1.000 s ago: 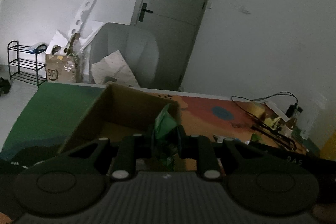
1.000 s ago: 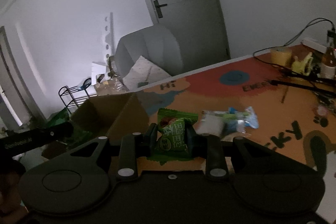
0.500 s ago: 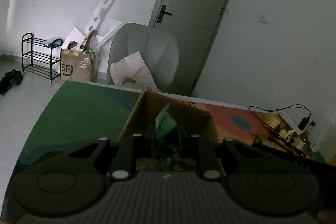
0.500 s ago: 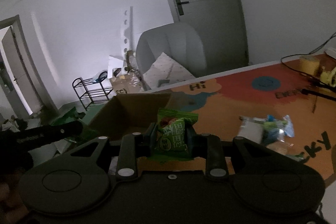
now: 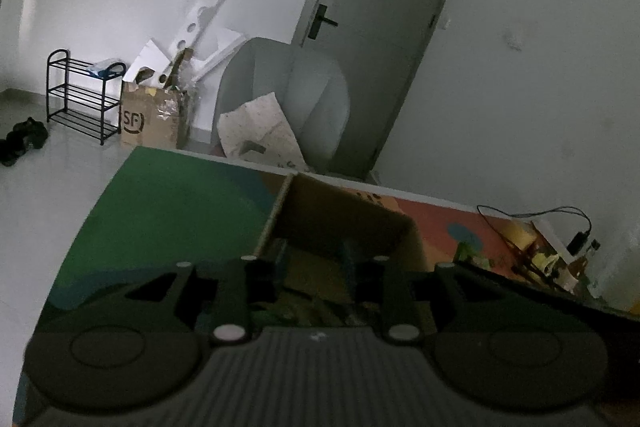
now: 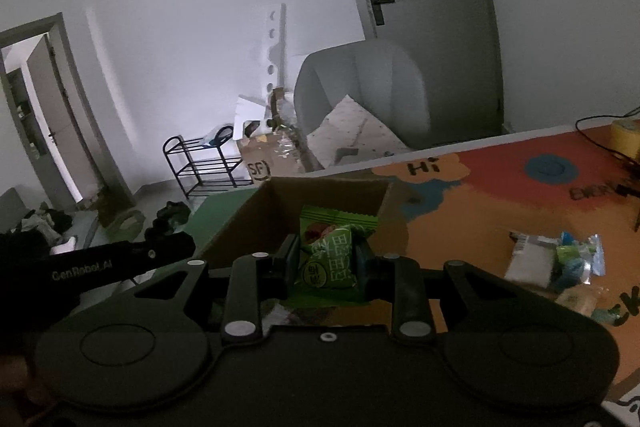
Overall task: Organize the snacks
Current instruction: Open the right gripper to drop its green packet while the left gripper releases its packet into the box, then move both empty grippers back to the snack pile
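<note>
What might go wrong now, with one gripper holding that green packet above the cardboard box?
1. The right gripper pinches the green snack packet near the cardboard box front edge; released early, it may land outside.
2. The left gripper, jaws just opened and empty, hangs over the same box; the two could bump.
3. Dim light blurs the box's contents.

Both grippers are matte black: the left gripper (image 5: 316,275) has a ribbed grey body, silver rivets, round discs; white "GenRobot.AI" lettering shows in the right wrist view.
</note>
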`<state>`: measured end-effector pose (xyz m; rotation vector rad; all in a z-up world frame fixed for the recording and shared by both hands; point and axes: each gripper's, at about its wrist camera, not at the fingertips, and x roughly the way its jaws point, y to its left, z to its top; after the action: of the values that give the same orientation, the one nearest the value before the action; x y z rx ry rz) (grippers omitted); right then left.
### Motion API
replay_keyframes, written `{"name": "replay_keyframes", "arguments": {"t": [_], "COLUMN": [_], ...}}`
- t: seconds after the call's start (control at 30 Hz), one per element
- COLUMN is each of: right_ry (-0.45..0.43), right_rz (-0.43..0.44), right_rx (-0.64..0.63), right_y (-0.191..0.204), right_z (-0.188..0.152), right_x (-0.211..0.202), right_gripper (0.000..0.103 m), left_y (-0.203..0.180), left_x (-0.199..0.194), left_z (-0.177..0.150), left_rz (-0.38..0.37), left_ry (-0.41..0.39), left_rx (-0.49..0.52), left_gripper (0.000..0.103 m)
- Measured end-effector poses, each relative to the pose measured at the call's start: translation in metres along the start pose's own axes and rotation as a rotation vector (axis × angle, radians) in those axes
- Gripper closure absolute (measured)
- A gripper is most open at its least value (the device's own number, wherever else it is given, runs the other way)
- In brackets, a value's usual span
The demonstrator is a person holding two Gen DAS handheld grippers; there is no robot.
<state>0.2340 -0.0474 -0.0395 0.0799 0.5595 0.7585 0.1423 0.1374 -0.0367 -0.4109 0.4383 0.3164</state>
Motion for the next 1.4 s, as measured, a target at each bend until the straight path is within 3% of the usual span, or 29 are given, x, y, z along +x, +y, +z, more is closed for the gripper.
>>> {"name": "replay_keyframes", "arguments": {"t": [0.37,0.53,0.7,0.9,1.33,1.4], "right_ry": [0.005,0.005,0.004,-0.010,-0.023,-0.027], "right_rz": [0.062,0.056,0.034,-0.010,-0.109,-0.124], "right_rx": [0.001,0.010,0.034,0.063,0.117,0.124], "right_y": [0.016,0.014,0.003,-0.016,-0.064,-0.072], "right_z": [0.007,0.007,0.003,0.000,-0.018,-0.022], "right_x": [0.003,0.002,-0.007,-0.022,-0.057,-0.064], "right_gripper": [0.075,0.061,0.057,0.050,0.038,0.032], "left_y": [0.005,0.009,0.007,-0.005,-0.041,-0.047], "left_x": [-0.011,-0.015,-0.017,-0.012,-0.009,-0.008], "left_z": [0.000,0.001,-0.003,-0.009,-0.029,-0.031], "left_rz": [0.027,0.055,0.069,0.070,0.012,0.001], "left_ry": [-0.018,-0.029,-0.040,-0.029,0.008,0.014], "left_rx": [-0.015,-0.029,-0.031,-0.016,0.029,0.037], "left_gripper": [0.047,0.031,0.019,0.010,0.007,0.007]}}
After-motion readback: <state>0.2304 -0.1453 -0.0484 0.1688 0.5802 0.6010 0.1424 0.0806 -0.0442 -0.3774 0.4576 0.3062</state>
